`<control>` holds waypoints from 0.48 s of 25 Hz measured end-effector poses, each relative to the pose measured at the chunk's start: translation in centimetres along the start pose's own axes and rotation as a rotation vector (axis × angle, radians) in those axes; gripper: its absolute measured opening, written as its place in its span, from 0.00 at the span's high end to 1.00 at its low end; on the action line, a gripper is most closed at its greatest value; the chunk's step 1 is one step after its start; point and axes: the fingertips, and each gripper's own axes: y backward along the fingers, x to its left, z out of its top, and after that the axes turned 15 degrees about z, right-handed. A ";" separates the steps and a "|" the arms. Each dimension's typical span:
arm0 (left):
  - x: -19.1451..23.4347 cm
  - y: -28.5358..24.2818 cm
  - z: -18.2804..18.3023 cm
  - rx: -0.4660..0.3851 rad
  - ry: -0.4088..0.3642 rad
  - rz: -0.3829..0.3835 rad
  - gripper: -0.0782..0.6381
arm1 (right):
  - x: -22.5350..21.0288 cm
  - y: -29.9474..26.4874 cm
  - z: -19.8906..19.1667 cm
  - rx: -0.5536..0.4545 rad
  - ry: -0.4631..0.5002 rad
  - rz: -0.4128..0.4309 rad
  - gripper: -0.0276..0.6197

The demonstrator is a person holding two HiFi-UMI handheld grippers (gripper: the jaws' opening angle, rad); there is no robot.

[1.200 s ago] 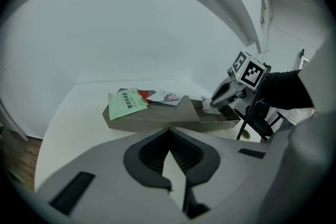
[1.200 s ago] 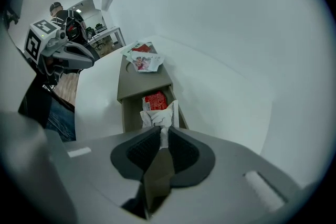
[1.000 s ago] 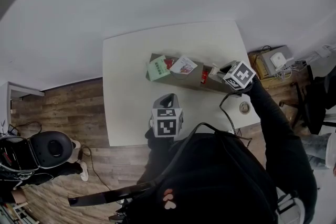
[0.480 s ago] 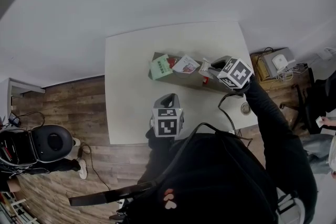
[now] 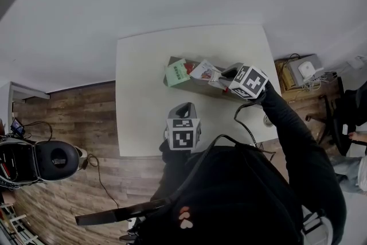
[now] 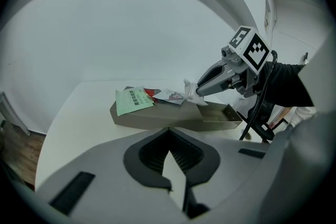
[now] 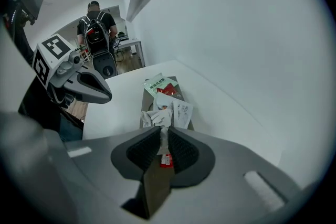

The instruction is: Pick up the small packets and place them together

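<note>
A long grey tray [image 5: 198, 86] lies across the white table [image 5: 143, 112]. At its left end lie a green packet [image 5: 176, 72], a red packet [image 6: 151, 93] and a white printed packet [image 5: 200, 70]. My right gripper [image 5: 222, 76] hovers over the tray's middle, shut on a small crumpled white packet [image 7: 159, 117] with a red label. That packet hangs just right of the white printed one [image 6: 169, 95]. My left gripper [image 5: 183, 107] stays near the table's front edge, short of the tray [image 6: 173, 115]. Its jaws meet at the tips with nothing between them.
The tray's right half [image 6: 223, 115] holds nothing. A small round object [image 5: 267, 118] and a black cable [image 5: 250, 130] lie near the table's right front corner. A cabinet with a device [image 5: 304, 69] stands right of the table. A person with a backpack [image 7: 100, 39] stands beyond.
My right gripper has carried the white packet leftward along the tray and a little up, closer to the other packets. The left gripper has stayed put.
</note>
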 end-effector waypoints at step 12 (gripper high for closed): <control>0.2 -0.1 0.1 0.000 0.007 0.001 0.89 | 0.6 -2.2 0.0 0.033 0.010 0.039 0.88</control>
